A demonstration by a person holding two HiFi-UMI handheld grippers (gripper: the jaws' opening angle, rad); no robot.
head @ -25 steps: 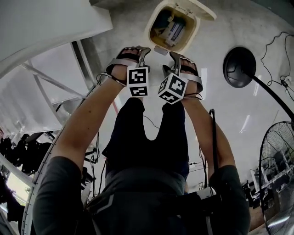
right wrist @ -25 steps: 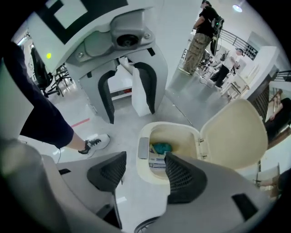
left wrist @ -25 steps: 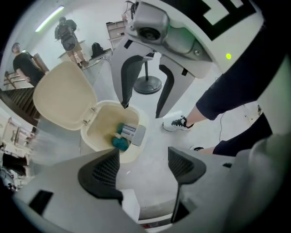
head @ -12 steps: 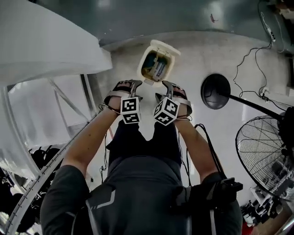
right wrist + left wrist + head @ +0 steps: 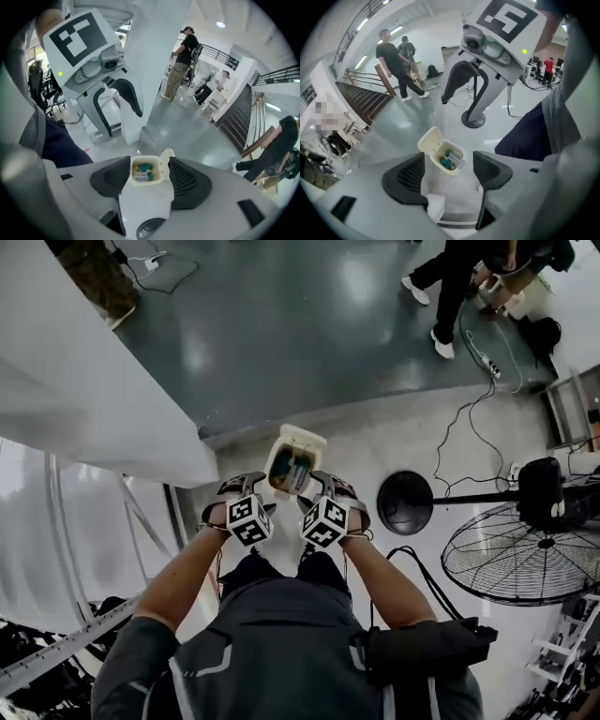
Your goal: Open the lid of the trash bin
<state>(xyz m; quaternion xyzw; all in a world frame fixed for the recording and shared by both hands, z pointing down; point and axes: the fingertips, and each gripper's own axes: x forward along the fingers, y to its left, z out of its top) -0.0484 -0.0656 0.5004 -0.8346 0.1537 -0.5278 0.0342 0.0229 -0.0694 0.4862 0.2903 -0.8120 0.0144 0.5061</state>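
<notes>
The cream plastic trash bin [image 5: 292, 472] shows between both pairs of jaws, down on the grey floor [image 5: 412, 432]. Its lid [image 5: 302, 438] is flipped up, with trash inside. The left gripper [image 5: 449, 172] and right gripper [image 5: 149, 176] hang side by side above it, jaws wide apart, holding nothing. A black round fan base [image 5: 405, 502] sits nearby.

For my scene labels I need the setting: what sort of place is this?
Probably a large indoor hall, perhaps a lab or workshop: loose cables lie on a glossy floor, a standing fan is nearby, and there is a staircase with railings.
</notes>
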